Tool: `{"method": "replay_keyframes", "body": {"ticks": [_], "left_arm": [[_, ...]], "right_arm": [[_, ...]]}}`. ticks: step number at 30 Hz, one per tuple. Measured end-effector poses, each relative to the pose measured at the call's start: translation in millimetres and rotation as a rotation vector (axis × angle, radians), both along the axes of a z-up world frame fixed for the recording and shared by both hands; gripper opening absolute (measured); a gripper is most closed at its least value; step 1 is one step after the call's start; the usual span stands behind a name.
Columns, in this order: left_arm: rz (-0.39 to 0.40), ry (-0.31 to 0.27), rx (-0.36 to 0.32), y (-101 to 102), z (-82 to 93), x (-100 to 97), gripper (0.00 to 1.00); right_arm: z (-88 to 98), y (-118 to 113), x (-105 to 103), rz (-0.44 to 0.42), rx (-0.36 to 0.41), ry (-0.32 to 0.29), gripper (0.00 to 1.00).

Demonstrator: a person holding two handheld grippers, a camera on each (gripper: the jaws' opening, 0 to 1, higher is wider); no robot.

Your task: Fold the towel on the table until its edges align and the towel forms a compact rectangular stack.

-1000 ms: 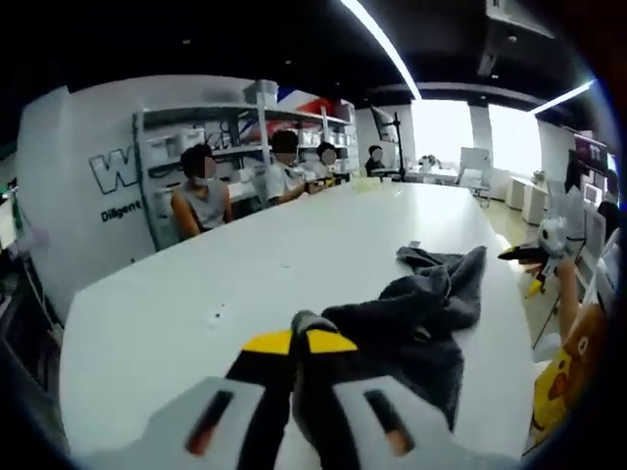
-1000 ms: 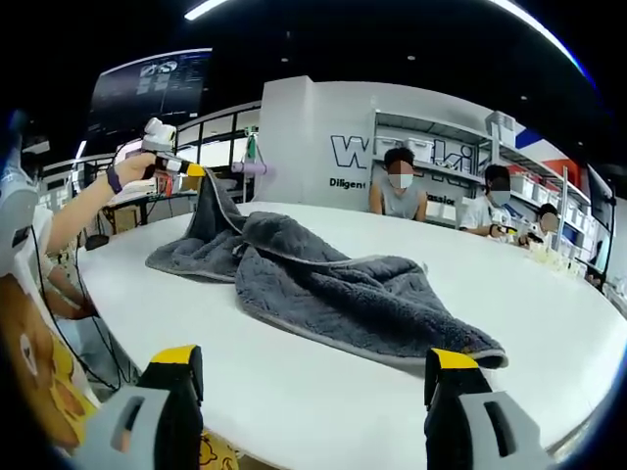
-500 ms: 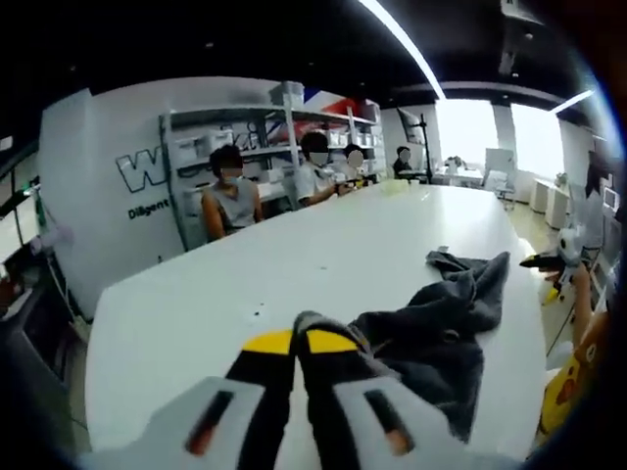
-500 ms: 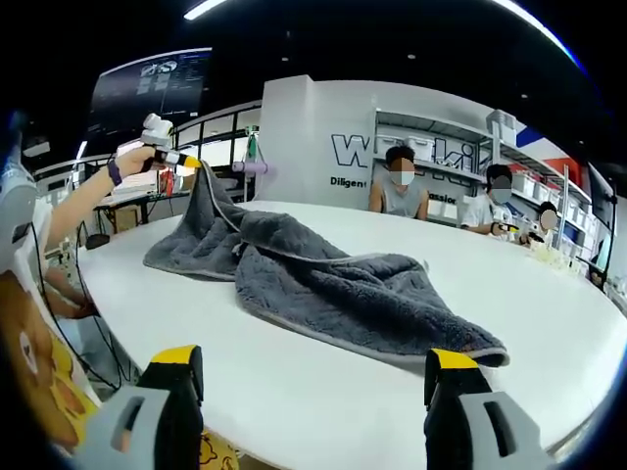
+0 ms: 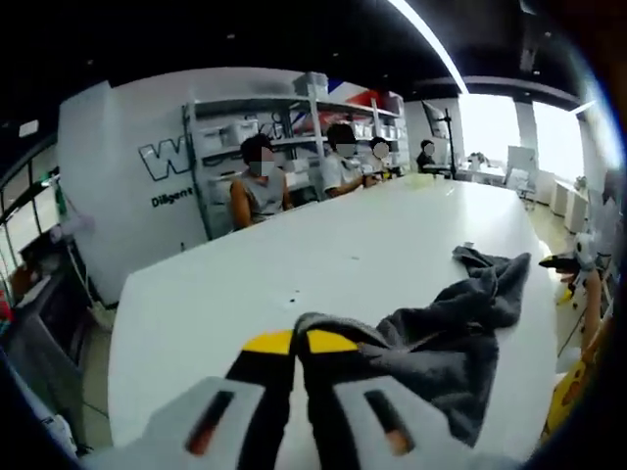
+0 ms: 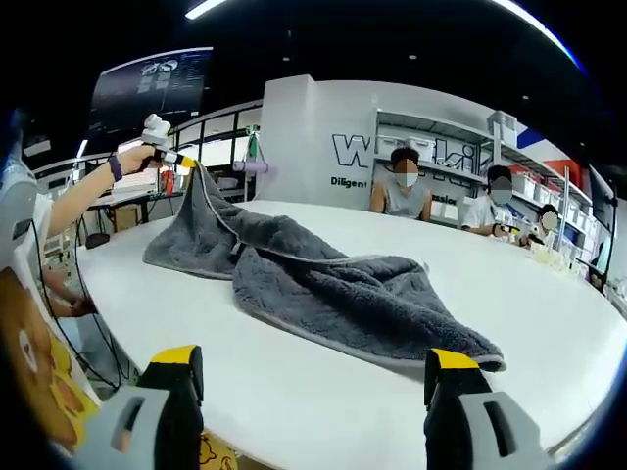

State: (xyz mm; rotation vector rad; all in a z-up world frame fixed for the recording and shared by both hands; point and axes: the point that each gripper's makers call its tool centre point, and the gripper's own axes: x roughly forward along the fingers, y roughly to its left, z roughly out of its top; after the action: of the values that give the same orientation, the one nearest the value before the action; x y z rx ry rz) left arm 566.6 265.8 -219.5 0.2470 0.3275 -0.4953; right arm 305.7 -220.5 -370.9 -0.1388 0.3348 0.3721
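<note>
One towel (image 6: 323, 284) corner lifted by left tongs (image 6: 186, 162)

Right tool (image 6: 312, 392) jaws wide apart above near counter (image 6: 323, 411) edge; grey towel (image 6: 323, 294) just ahead, its far-left corner lifted, pinched by left tool (image 6: 186, 163).

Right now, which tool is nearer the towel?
Left. The left tool is shut on a corner of the gray towel, lifting it off the white table. The right tool is open, apart from the towel's near edge.
</note>
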Motion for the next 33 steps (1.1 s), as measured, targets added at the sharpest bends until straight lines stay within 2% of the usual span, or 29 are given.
{"method": "replay_keyframes", "body": {"ticks": [7,13,18,21,23,28,33], "left_arm": [[0.038,0.031,0.036,19.1,-7.0,6.3,0.04],[0.052,0.079,0.074,32.3,-20.9,12.3,0.04],[0.062,0.131,0.101,41.8,-40.6,18.3,0.04],[0.078,0.168,0.136,44.5,-59.7,20.5,0.04],[0.067,0.189,0.177,43.0,-73.3,21.6,0.04],[0.051,0.209,0.221,36.2,-94.6,26.5,0.04],[0.064,0.231,0.246,38.3,-104.8,31.9,0.04]], "right_arm": [[-1.0,1.0,-0.9,-0.001,-0.005,0.004,0.98],[-0.5,1.4,-1.9,-0.005,-0.008,0.004,0.98],[1.1,1.5,-1.9,-0.009,-0.013,0.006,0.98],[3.4,1.5,-1.2,-0.009,-0.021,0.010,0.98],[5.1,0.7,0.1,-0.014,-0.032,0.017,0.98],[13.5,-1.4,0.6,-0.026,-0.054,0.020,0.98],[20.9,-5.0,1.2,-0.044,-0.066,0.009,0.98]]}}
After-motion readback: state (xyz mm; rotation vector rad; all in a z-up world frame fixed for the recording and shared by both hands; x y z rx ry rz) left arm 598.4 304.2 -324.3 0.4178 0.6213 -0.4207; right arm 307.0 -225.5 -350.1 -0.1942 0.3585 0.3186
